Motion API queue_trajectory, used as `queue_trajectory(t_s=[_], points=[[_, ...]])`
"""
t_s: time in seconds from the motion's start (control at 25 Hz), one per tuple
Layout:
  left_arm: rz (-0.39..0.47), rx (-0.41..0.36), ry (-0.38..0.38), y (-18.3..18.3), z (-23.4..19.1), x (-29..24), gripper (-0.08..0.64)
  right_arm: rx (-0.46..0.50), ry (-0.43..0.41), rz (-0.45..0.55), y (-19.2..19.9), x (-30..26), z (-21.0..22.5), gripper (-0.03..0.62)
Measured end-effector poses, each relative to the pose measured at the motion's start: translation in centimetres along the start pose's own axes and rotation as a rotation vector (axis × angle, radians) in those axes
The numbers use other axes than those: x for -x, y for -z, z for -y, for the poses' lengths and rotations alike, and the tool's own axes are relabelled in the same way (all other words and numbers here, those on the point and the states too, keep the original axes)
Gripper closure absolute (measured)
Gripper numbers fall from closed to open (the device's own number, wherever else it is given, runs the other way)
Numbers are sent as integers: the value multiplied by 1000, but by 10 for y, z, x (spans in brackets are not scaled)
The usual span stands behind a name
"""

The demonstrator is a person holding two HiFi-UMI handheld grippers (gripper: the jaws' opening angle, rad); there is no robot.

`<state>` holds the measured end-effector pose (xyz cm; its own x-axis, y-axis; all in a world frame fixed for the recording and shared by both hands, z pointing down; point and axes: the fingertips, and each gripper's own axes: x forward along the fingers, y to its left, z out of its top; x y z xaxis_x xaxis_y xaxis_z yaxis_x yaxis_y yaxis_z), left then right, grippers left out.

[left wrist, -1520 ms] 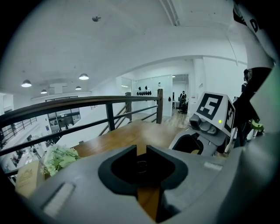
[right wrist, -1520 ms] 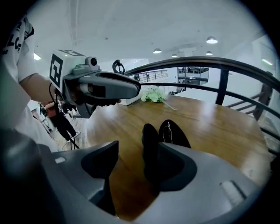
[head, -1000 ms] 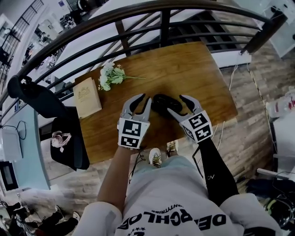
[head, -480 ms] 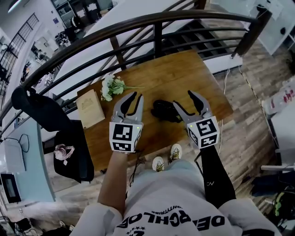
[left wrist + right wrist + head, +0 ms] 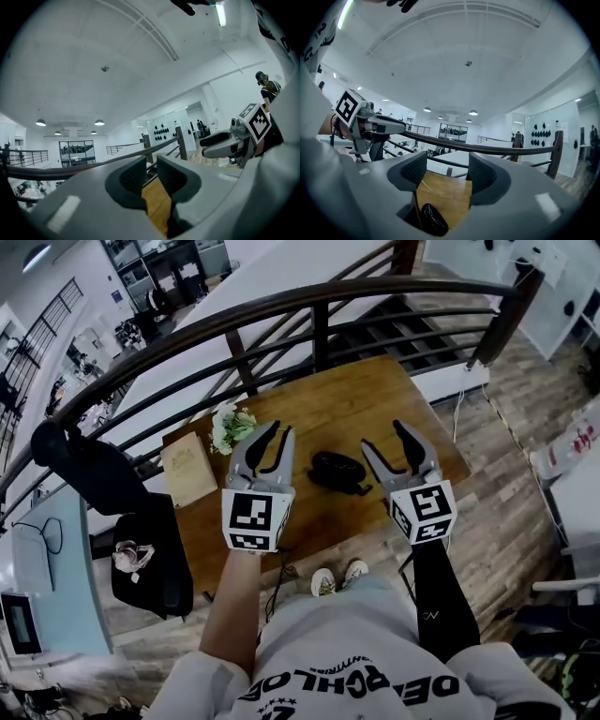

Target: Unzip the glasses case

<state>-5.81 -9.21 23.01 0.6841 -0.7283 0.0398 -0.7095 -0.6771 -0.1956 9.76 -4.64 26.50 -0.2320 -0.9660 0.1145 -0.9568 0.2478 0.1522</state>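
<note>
Black glasses case point(image 5: 336, 470) lay crosswise on the tabletop point(image 5: 375, 399) below and between the empty, wide-open left gripper point(image 5: 279, 431) and right gripper point(image 5: 382, 434), closer to the right one

Wooden table point(image 5: 375, 399), matt black case point(image 5: 336, 470)

The left gripper point(image 5: 151, 171) held its jaws apart at lower centre, bare wooden worktop point(image 5: 157, 206) between them, a dark railing point(image 5: 117, 157) behind, the right gripper point(image 5: 214, 144) at right.
</note>
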Motion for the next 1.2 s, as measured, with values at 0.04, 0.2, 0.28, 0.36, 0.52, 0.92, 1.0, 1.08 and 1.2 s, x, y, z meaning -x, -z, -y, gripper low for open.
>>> queue_trajectory(t_s=[0.04, 0.2, 0.28, 0.36, 0.52, 0.92, 1.0, 1.08, 1.2], points=[[7, -4, -2, -4, 0, 2, 492, -4, -2, 2, -1, 1, -1, 287], [12, -23, -3, -10, 3, 9, 492, -4, -23, 3, -3, 7, -9, 395], [20, -27, -2, -13, 4, 12, 494, 19, -20, 17, -8, 10, -13, 567], [45, -37, -9, -17, 4, 17, 500, 37, -25, 23, -11, 11, -17, 564], [58, -39, -16, -16, 4, 22, 508, 39, -26, 25, -10, 11, -20, 563], [66, -44, -65, -14, -4, 23, 560, 43, -10, 32, -10, 8, -16, 563], [60, -35, -67, -13, -6, 20, 560, 46, -8, 34, -11, 7, -14, 563], [66, -5, -63, -13, -7, 19, 560, 55, -6, 35, -10, 5, -14, 565], [68, -3, -63, -13, -8, 18, 560, 66, -5, 30, -10, 5, -14, 565]])
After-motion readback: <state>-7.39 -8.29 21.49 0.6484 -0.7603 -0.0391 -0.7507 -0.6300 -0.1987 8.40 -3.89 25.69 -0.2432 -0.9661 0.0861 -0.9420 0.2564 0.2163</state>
